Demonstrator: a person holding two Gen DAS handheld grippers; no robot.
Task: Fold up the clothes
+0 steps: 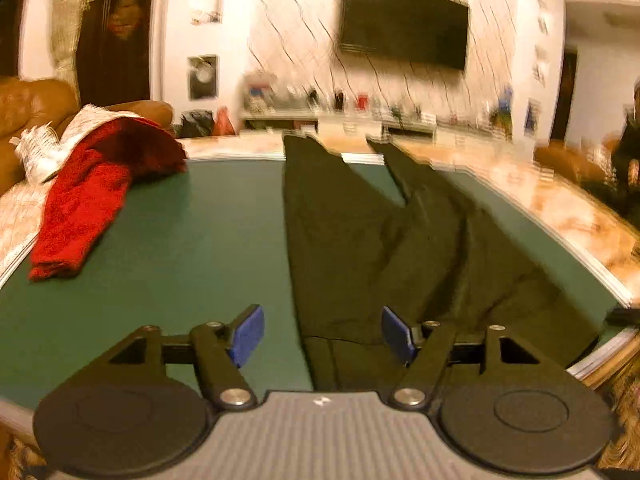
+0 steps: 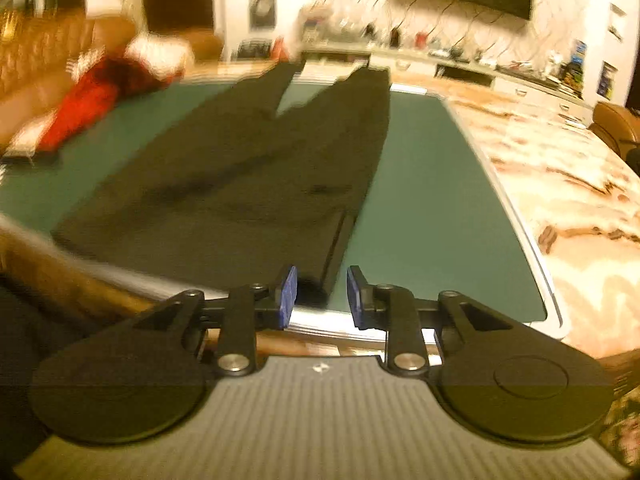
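Worktop (image 1: 180, 240) green mat carries the dark trousers (image 1: 360, 240) laid flat, legs running to 12 o'clock, waistband at the near edge, likely spread out so a fold can start from the waist. Red garment (image 1: 80, 216) is parked at 10 o'clock, well apart, probably waiting its turn. Left tongs (image 1: 322, 334) are pitched down over the waistband, jaws wide, nothing pinched. Right tongs (image 2: 322, 298) sit at the waistband's right corner, jaws part open, pads off the cloth.
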